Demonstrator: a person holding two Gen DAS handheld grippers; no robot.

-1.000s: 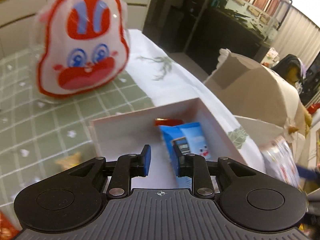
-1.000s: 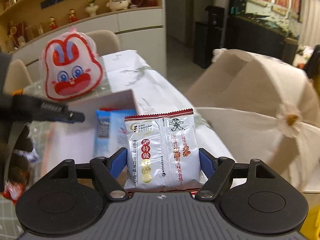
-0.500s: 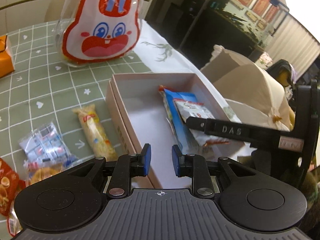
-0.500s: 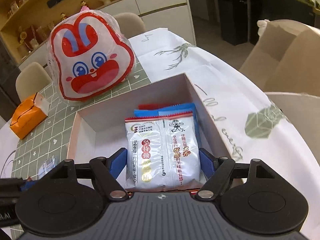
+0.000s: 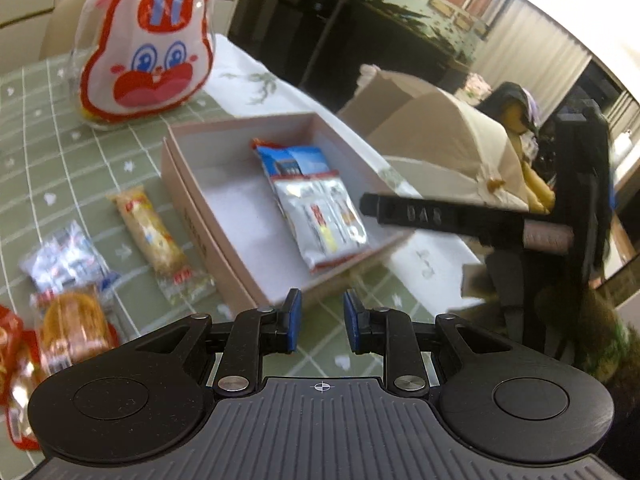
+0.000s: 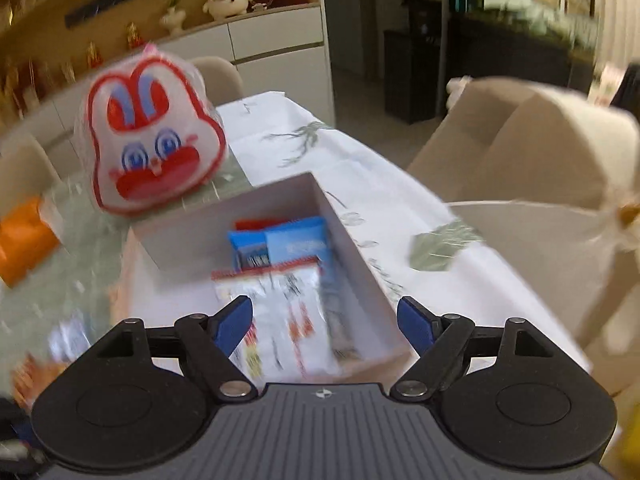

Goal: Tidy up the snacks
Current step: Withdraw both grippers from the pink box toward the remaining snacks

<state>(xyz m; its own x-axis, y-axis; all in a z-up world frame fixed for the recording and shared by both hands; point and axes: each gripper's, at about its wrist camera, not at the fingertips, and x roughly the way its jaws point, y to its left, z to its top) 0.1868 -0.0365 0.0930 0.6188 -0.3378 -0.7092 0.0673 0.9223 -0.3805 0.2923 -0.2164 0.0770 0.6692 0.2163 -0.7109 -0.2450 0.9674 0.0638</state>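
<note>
An open pale pink box (image 5: 188,184) sits on the tabletop (image 5: 60,168), which carries a green checked cloth. Inside the box, along its 3 o'clock wall, lie three packets in an overlapping row: a red packet (image 5: 262,145) at the far end, mostly covered; a blue packet (image 5: 294,162) over it; and a white snack packet (image 5: 324,220) with a red top edge nearest the camera, overlapping the blue one. The rest of the box floor is bare.

Right gripper (image 6: 326,322): fingers (image 6: 236,322) wide apart and opening. The white snack packet (image 6: 280,312) lies flat in the box, seen between the fingers but below them; the pads do not press on it. That view is blurred, so the print cannot be read.

Left gripper (image 5: 318,320): fingers (image 5: 294,318) narrowly apart, nothing between them, hovering over the tabletop just short of the box's near corner. The white packet lies at about 12 o'clock from these fingers.

Outside the box, at 9 to 10 o'clock from the left fingers: a long yellow wrapped snack (image 5: 154,236) just beside the box wall, a clear-wrapped white and blue packet (image 5: 66,258), a wrapped round bun (image 5: 74,328), and a red packet at the frame edge (image 5: 10,344). A rabbit-face bag (image 5: 148,46) stands upright beyond the box at 11 o'clock.
</note>
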